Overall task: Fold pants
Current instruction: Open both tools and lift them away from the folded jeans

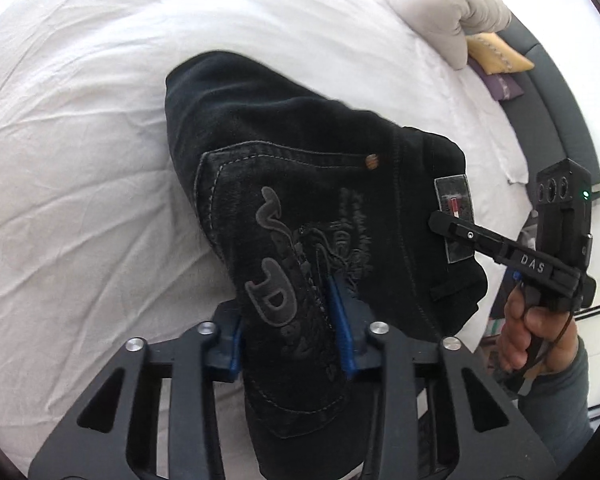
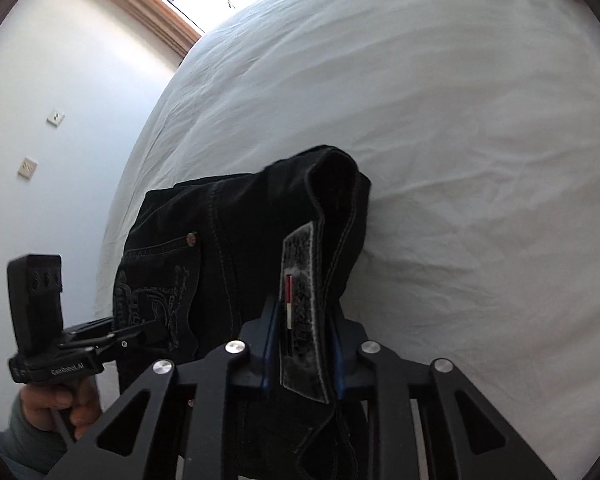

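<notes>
Gripping the black pants [image 1: 300,168] above the white bed [image 1: 80,140], left tongs [image 1: 292,316] clamped across the back pocket and right tongs [image 2: 302,344] closed at the waistband patch, either pinch could slip under heavy denim, spilling the fold.

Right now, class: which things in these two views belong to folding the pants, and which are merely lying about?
Belong to the job:
black pants
left gripper, shut on them
right gripper, shut on the waistband
white bed

Lying about:
grey pillow
yellow cushion
purple cushion
</notes>
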`<state>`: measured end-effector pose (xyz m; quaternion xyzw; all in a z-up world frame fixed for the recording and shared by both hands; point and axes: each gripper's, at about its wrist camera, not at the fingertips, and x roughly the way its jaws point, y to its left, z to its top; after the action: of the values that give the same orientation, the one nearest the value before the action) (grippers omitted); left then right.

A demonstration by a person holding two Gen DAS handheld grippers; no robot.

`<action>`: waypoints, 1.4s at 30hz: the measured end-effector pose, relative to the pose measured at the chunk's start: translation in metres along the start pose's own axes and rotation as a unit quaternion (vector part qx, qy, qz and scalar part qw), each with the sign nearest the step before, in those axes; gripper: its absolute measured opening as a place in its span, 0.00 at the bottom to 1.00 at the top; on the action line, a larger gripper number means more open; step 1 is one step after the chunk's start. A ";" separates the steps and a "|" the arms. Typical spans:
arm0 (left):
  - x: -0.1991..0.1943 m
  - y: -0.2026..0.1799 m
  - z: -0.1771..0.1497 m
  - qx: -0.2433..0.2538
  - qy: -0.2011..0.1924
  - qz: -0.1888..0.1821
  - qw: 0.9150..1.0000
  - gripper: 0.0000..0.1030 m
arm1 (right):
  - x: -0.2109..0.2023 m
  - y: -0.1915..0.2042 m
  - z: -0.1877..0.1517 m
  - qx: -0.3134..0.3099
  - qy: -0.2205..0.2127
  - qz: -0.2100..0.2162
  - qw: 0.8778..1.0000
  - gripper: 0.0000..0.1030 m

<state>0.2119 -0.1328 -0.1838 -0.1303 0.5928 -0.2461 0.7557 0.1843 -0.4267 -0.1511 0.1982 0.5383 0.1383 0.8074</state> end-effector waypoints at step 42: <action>-0.224 -0.031 -0.031 0.115 -0.412 0.301 0.852 1.00 | -0.107 0.089 0.015 -0.090 -0.282 -0.079 0.952 0.90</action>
<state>0.1357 -0.0384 0.0091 0.0532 0.2051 0.0032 0.9773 0.1563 -0.3974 -0.0177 0.1123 0.2881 0.0606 0.9491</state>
